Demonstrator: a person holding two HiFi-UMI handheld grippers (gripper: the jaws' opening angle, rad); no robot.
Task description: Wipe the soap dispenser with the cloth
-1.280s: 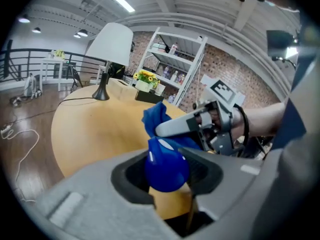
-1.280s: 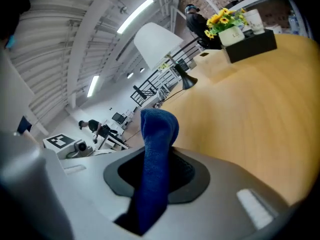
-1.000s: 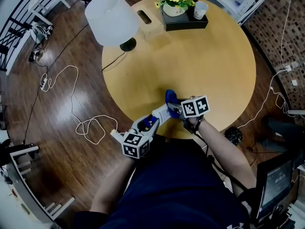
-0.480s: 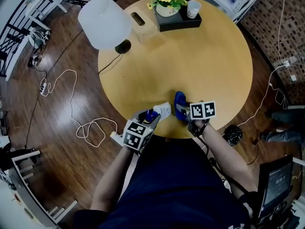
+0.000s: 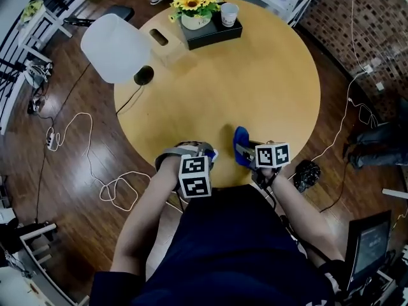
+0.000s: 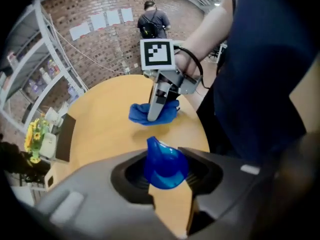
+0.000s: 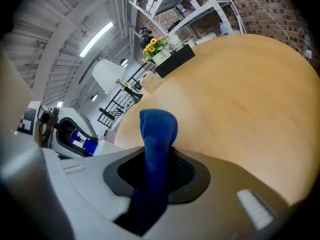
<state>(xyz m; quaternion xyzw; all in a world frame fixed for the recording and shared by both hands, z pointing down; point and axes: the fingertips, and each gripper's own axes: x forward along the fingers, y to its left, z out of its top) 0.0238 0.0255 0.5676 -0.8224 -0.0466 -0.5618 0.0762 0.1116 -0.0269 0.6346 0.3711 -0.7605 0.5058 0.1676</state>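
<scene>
The soap dispenser's blue pump head (image 6: 165, 164) sits clamped between the jaws of my left gripper (image 6: 167, 173), which points steeply down over the near edge of the round wooden table (image 5: 268, 81). In the head view the left gripper (image 5: 199, 155) and its marker cube hide nearly all of the bottle. My right gripper (image 5: 247, 152) is shut on the blue cloth (image 5: 240, 141), which stands up in a fold (image 7: 157, 144) between its jaws. The cloth hangs a short way to the right of the dispenser, not touching it.
A white lamp (image 5: 115, 46) stands at the table's far left, beside a wooden box (image 5: 162, 42). A black tray (image 5: 213, 32) with sunflowers (image 5: 193, 4) and a cup (image 5: 229, 13) is at the far edge. Cables (image 5: 95, 164) lie on the floor to the left.
The left gripper has rolled over and drawn in to the near table edge, so the dispenser's white body is now hidden under it. The right gripper with the cloth has shifted right.
</scene>
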